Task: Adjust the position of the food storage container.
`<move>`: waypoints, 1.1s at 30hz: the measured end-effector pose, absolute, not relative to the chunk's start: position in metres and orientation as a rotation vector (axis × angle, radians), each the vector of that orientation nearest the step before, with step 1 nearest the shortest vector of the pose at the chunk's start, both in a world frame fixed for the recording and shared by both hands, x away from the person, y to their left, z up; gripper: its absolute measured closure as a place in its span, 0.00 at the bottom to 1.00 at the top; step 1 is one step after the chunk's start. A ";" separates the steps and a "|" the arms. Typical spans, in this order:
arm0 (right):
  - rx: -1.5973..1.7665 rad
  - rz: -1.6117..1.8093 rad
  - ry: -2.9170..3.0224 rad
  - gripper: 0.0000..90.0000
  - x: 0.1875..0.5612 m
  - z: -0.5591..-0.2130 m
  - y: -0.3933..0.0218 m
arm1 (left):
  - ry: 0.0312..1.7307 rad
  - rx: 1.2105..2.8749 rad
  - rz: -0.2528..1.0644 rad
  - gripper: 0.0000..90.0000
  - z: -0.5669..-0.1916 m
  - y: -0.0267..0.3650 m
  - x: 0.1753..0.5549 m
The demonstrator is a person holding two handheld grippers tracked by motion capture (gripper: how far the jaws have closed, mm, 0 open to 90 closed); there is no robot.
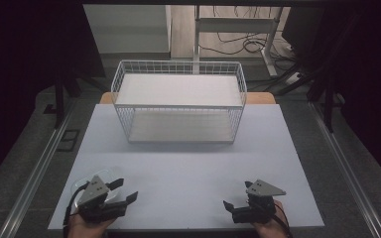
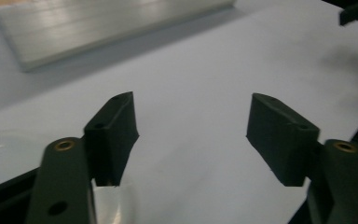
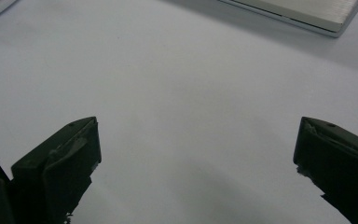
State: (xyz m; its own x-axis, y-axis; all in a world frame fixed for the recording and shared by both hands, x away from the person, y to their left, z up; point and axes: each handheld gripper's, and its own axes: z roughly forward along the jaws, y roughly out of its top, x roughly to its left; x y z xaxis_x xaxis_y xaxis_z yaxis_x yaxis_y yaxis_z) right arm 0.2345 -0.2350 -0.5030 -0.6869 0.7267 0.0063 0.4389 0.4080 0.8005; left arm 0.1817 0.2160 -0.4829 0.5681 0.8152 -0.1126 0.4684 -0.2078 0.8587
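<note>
A clear dish (image 1: 92, 178) is being approached by the left gripper (image 1: 124, 190), jaws apart, nothing clamped; the wire rack (image 1: 178, 101) is being left unloaded.

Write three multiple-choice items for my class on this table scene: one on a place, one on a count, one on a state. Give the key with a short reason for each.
1. Where on the table does the wire rack stand?
A. near left corner
B. far middle
C. near right corner

2. How many white shelves does the wire rack have?
A. one
B. two
C. four

3. How do the jaws of the right gripper stand?
A. shut together
B. open, with nothing between them
C. shut on a cloth

Key: 1 B, the rack sits centred at the far edge in the high view. 2 B, one white shelf lies above another. 3 B, the right gripper view shows bare table between the parted jaws.
</note>
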 end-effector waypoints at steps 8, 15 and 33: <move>0.991 1.145 2.332 0.01 0.234 -0.503 -0.233 | 1.176 1.777 0.557 0.72 -0.474 0.266 0.167; 0.985 1.134 2.335 0.01 0.234 -0.503 -0.233 | 1.273 1.761 0.602 1.00 -0.481 0.296 0.155; 0.978 1.121 2.345 0.02 0.233 -0.504 -0.232 | 1.530 1.753 0.643 1.00 -0.510 0.332 0.137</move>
State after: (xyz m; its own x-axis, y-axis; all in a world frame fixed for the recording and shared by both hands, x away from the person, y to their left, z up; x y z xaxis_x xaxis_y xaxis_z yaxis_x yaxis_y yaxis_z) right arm 0.2332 -0.2317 -0.5035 -0.6946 0.7189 -0.0256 0.4315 0.4449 0.7848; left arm 0.1371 0.3324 -0.5098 0.1744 0.9811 -0.0838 0.6268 -0.0449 0.7779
